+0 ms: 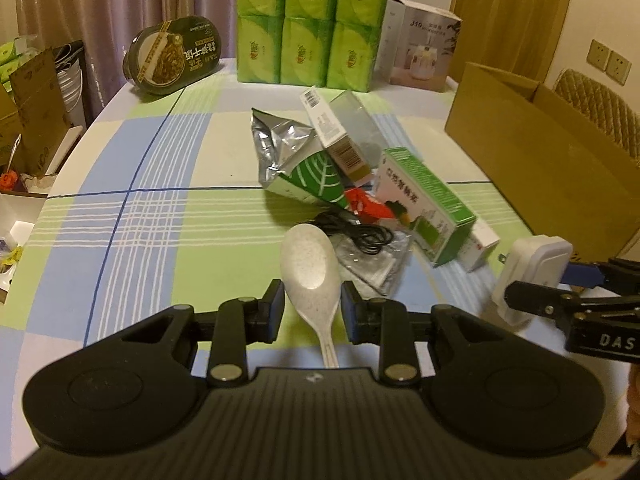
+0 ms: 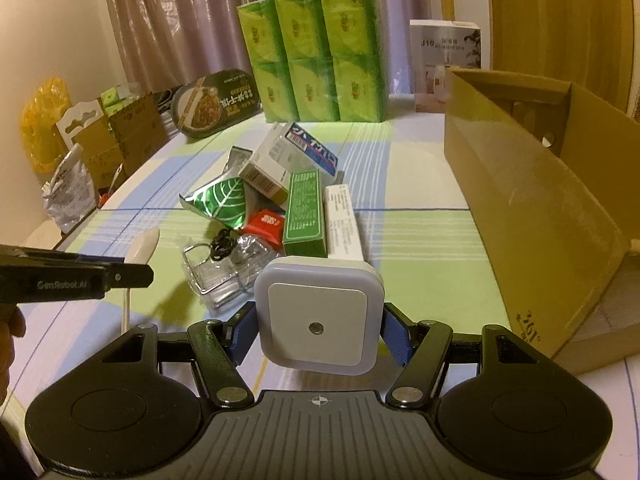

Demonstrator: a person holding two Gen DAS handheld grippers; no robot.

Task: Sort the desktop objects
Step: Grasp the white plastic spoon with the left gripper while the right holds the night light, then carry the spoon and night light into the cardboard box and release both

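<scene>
Left gripper (image 1: pixel 313 312): we see it closed on the pale speckled plastic spoon (image 1: pixel 310 276), lower centre.
Right gripper (image 2: pixel 319 334): grips the white square night-light plug (image 2: pixel 318 316).
Brown cardboard box (image 2: pixel 532 184): right side; we cannot see its contents.

One speckled cream plastic spoon (image 1: pixel 307 268); one white square plug-in night light (image 2: pixel 318 326); six green tissue packs (image 1: pixel 306 24); one open brown cardboard box (image 2: pixel 532 200).
</scene>
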